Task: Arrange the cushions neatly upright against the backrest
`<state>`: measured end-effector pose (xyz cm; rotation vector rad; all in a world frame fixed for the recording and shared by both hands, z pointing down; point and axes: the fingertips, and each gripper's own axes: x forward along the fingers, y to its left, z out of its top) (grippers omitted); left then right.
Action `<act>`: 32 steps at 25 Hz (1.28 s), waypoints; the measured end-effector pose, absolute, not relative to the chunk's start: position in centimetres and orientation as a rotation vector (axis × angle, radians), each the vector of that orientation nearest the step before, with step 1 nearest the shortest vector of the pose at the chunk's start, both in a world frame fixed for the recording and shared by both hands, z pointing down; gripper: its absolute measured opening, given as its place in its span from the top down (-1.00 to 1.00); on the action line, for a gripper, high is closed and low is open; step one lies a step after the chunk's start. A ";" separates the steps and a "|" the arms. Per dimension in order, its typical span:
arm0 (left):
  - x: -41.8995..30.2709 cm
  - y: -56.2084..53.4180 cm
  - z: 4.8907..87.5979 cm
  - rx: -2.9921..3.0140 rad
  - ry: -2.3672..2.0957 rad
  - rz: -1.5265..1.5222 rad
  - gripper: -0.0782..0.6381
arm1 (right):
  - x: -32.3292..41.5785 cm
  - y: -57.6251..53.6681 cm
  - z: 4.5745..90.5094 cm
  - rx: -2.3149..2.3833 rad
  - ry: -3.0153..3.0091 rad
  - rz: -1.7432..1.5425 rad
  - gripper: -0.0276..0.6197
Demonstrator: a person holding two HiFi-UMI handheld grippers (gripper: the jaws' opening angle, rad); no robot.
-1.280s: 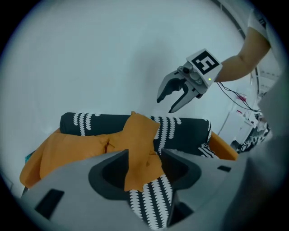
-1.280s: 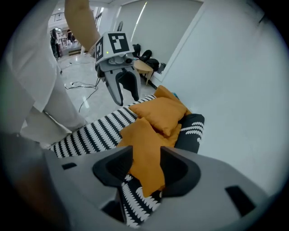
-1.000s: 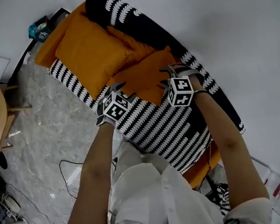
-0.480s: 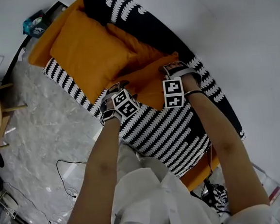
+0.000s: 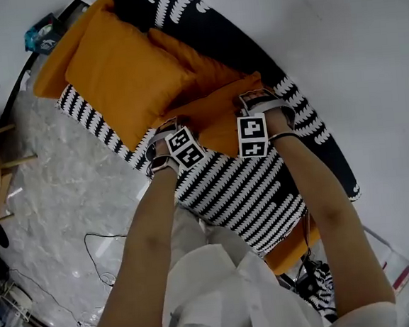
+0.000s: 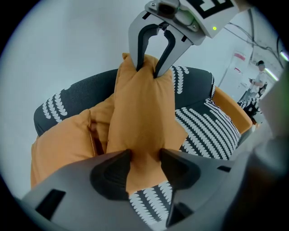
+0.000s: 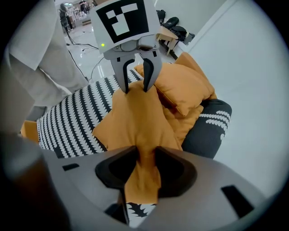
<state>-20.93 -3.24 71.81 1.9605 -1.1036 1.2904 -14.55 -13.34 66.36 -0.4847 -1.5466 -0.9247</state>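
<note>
Sofa (image 5: 242,191): striped seat, dark backrest. Orange cushion (image 5: 215,119): on the seat near the backrest, beside a second cushion (image 5: 122,70). Left gripper (image 6: 144,158) and right gripper (image 7: 144,160): jaws have just been closing, each clenched on an opposite edge of the orange cushion

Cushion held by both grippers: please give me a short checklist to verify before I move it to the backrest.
1. Left gripper pinches one end of the cushion, jaws have just been closing on it: ok.
2. Right gripper pinches the other end, jaws have just been closing on it: ok.
3. Cushion upright against backrest: not ok, it is over the seat.
4. Bare backrest behind it: ok.
5. Other cushion clear of it: cannot tell.
</note>
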 end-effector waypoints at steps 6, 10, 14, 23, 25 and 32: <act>-20.6 -2.6 70.8 1.958 -1.083 1.353 0.44 | -13.9 -12.7 65.7 -0.427 -1.528 -0.974 0.61; -20.1 -2.1 69.3 1.985 -1.072 1.359 0.66 | -12.8 -12.2 64.8 -0.400 -1.550 -0.969 0.68; -19.8 -1.9 67.9 2.004 -1.061 1.395 0.72 | -11.2 -11.5 63.8 -0.341 -1.589 -0.923 0.71; -14.9 -3.1 64.8 2.156 -0.918 1.500 0.73 | -4.4 -10.5 60.8 -0.136 -1.648 -0.769 0.72; -12.4 -3.8 64.2 2.221 -0.853 1.537 0.73 | -1.3 -10.6 60.4 -0.069 -1.646 -0.720 0.72; -0.4 -5.9 63.1 2.455 -0.575 1.681 0.73 | 12.6 -9.0 60.3 0.198 -1.644 -0.509 0.72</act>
